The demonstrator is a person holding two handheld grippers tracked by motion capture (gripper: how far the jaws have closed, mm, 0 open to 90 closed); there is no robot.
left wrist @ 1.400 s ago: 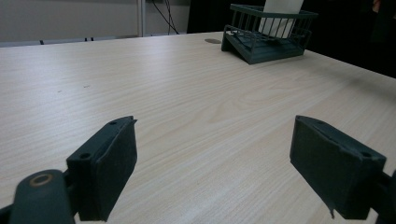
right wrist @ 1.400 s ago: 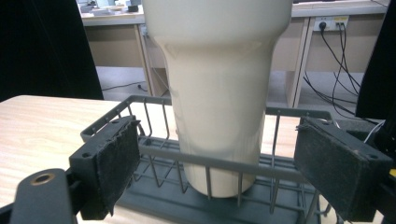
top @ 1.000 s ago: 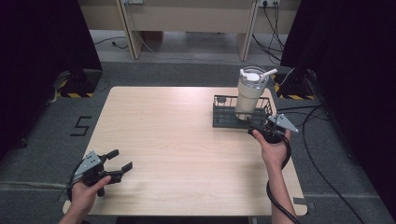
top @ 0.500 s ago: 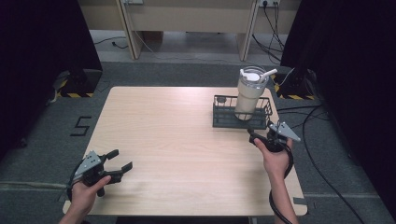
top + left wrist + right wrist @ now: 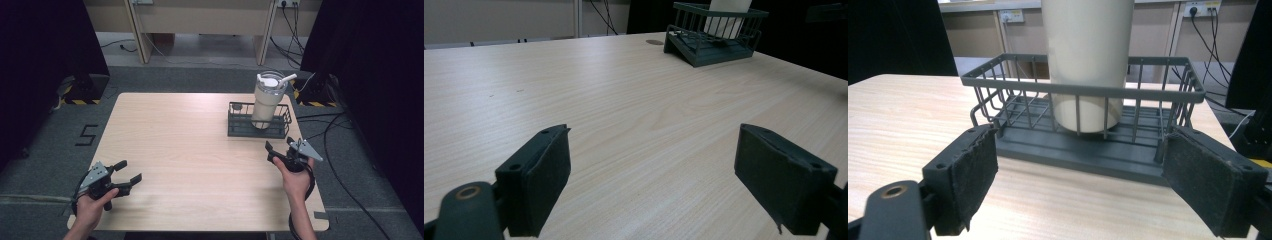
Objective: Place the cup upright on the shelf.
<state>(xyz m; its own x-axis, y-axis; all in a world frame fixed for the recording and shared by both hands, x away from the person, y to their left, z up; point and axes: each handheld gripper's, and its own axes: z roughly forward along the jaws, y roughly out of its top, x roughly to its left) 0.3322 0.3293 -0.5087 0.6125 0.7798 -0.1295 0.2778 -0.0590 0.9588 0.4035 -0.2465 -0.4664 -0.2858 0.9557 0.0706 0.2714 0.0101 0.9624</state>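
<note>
The right tongs [image 5: 278, 148], spread and empty, have drawn back from the basket [image 5: 258, 126]; left tongs [image 5: 128, 172] stay spread.

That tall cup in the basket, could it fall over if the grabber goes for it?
It could. The cup is tall and rises well above the basket's low rim, so a push up high might tip it. Its straw sticks out sideways and could catch on a jaw. The right gripper is open and close to the basket, which looks light, so a bump might slide the basket toward the table's far edge, which lies just behind it.
</note>
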